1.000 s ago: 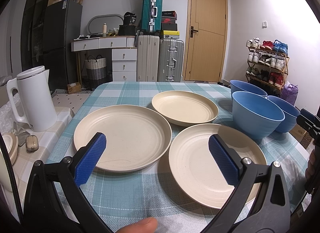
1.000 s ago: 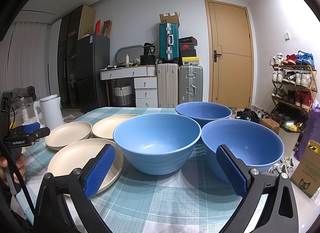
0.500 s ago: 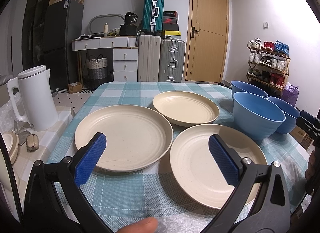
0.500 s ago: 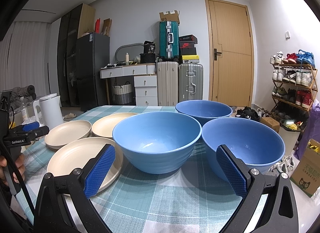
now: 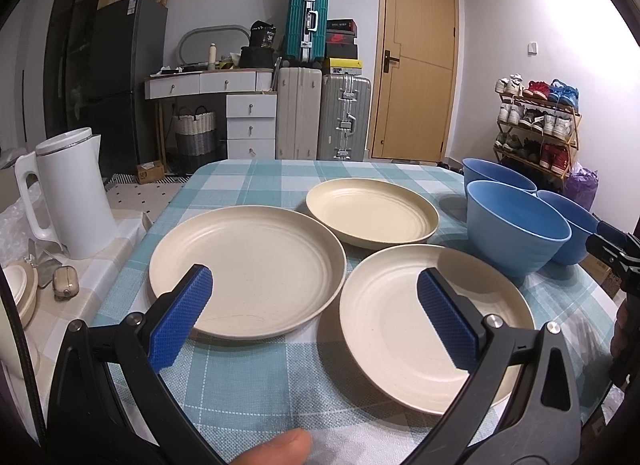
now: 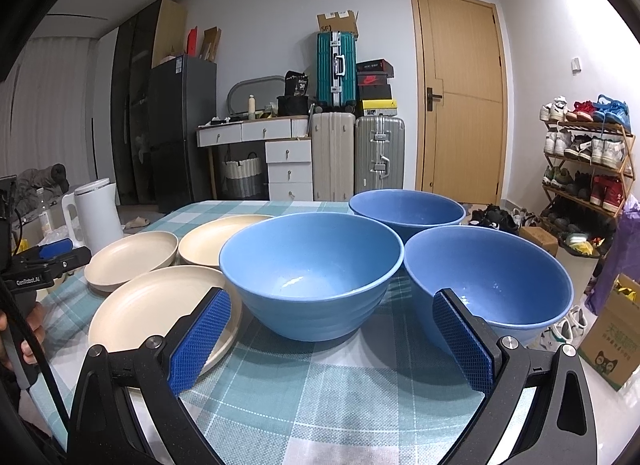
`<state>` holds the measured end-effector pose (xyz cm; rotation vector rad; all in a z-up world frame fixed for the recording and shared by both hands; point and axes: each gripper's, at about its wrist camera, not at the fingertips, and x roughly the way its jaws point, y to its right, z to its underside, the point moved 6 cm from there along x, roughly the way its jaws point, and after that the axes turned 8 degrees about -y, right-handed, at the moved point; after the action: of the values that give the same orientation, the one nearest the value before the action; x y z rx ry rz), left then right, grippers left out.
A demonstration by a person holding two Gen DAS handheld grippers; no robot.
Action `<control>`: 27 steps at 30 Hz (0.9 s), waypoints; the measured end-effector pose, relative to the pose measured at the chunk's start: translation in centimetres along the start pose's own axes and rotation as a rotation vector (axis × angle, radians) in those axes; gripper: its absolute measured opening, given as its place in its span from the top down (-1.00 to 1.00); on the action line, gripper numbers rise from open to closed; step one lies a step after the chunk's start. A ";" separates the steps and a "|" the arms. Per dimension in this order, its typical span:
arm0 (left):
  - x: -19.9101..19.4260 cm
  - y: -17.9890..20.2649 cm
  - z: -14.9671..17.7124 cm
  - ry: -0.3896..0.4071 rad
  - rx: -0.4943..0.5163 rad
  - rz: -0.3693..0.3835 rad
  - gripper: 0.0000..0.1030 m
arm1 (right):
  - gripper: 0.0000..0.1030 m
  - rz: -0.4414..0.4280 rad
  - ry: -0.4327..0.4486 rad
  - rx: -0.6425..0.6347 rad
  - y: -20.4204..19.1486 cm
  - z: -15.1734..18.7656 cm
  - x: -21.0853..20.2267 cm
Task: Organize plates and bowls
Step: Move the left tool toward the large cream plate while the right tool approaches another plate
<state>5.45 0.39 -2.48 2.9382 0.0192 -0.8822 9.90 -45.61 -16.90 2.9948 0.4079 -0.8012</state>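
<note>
Three cream plates lie on the checked tablecloth: a left plate (image 5: 248,269), a far plate (image 5: 372,211) and a near right plate (image 5: 424,325). Three blue bowls stand to their right: the nearest bowl (image 6: 312,271), a right bowl (image 6: 488,285) and a far bowl (image 6: 406,209). My left gripper (image 5: 316,317) is open and empty, hovering low before the two near plates. Open and empty as well, my right gripper (image 6: 330,337) sits just in front of the nearest and right bowls. The left gripper (image 6: 48,257) also shows at the left edge of the right wrist view.
A white kettle (image 5: 66,193) stands on a side surface left of the table (image 5: 248,377), beside a small case (image 5: 66,289). Suitcases (image 5: 320,113), a drawer unit and a shoe rack (image 5: 536,125) line the far walls. A cardboard box (image 6: 612,337) sits on the floor at right.
Both views have shifted very slightly; the plates and bowls stay where they were, and both grippers remain open.
</note>
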 end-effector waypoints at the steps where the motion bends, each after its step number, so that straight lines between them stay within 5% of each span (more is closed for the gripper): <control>1: 0.0 0.1 0.0 -0.005 0.002 0.007 -0.98 | -0.99 0.003 -0.004 -0.001 -0.1 0.0 0.1; 9: -0.5 1.0 -0.6 -0.013 0.022 0.023 -0.98 | -0.99 -0.015 -0.021 -0.034 -2.0 -0.9 -0.4; 27: -3.7 -1.9 -3.3 -0.065 0.020 -0.105 -0.98 | -0.99 -0.115 -0.083 -0.039 -8.5 -5.2 -1.6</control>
<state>4.11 2.57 2.18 2.9490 0.1636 -0.9968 8.92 -37.36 -11.11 2.9123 0.5896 -0.9113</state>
